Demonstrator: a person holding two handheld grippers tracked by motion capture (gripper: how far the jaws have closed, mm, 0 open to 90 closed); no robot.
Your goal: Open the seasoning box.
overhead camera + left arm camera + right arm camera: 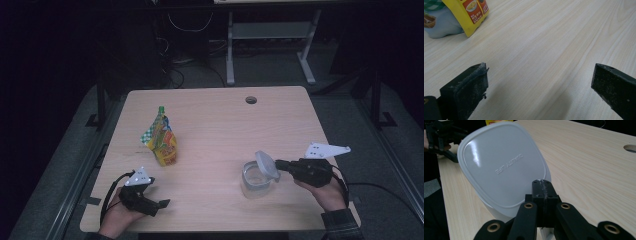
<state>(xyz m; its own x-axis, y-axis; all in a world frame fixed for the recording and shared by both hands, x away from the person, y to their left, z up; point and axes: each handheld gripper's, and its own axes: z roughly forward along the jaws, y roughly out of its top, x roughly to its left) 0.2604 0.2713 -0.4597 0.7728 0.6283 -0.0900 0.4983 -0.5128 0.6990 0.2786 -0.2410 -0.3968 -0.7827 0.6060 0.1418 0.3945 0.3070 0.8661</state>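
The lid (266, 165) is pinched at its edge by the right hand-held gripper (278, 164) and tilted above the tub (256, 182), apparently to open or close it. The left hand-held gripper (161, 204) is spread wide, idle near the bench (225, 120) edge; the pouch (162, 140) stands nearby. Raised lettering on the lid (504, 167) is revealed in the right gripper view, too small overhead.

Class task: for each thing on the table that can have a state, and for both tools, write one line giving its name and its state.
Pouch: upright, green cap on.
Lid: tilted up off the tub, pinched at its edge by the right tool.
Tub: upright, partly uncovered.
Left tool: open, holding nothing, low over the table.
Right tool: shut on the lid.
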